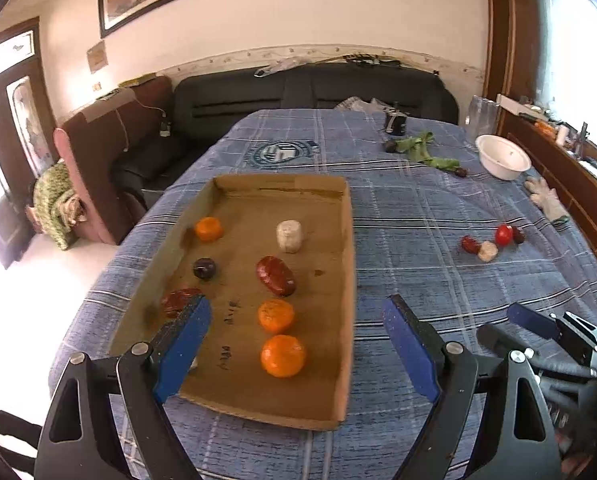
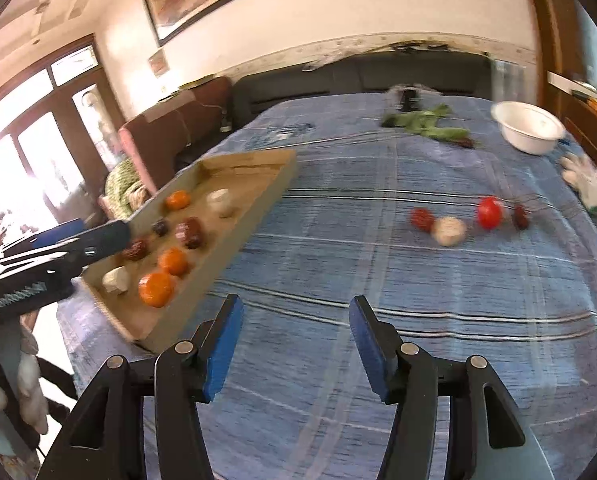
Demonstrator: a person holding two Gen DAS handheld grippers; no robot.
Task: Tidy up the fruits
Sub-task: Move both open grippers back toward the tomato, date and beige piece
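Observation:
A shallow cardboard tray (image 1: pixel 348 280) lies on the blue plaid tablecloth and holds several fruits: oranges (image 1: pixel 283 355), a dark red fruit (image 1: pixel 276 275), a dark plum (image 1: pixel 205 269) and a white piece (image 1: pixel 289 236). My left gripper (image 1: pixel 298 326) is open and empty above the tray's near end. To the right on the cloth lie a red tomato (image 2: pixel 489 212), a white piece (image 2: pixel 449 231) and dark red fruits (image 2: pixel 421 219). My right gripper (image 2: pixel 296 332) is open and empty over bare cloth, well short of them. The tray also shows in the right wrist view (image 2: pixel 258 204).
A white bowl (image 1: pixel 502 158) stands at the far right, with green leaves (image 1: pixel 422 148) and a dark can (image 1: pixel 394 122) behind. A white glove (image 1: pixel 546 200) lies near the right edge. A dark sofa (image 1: pixel 314 88) is beyond the table.

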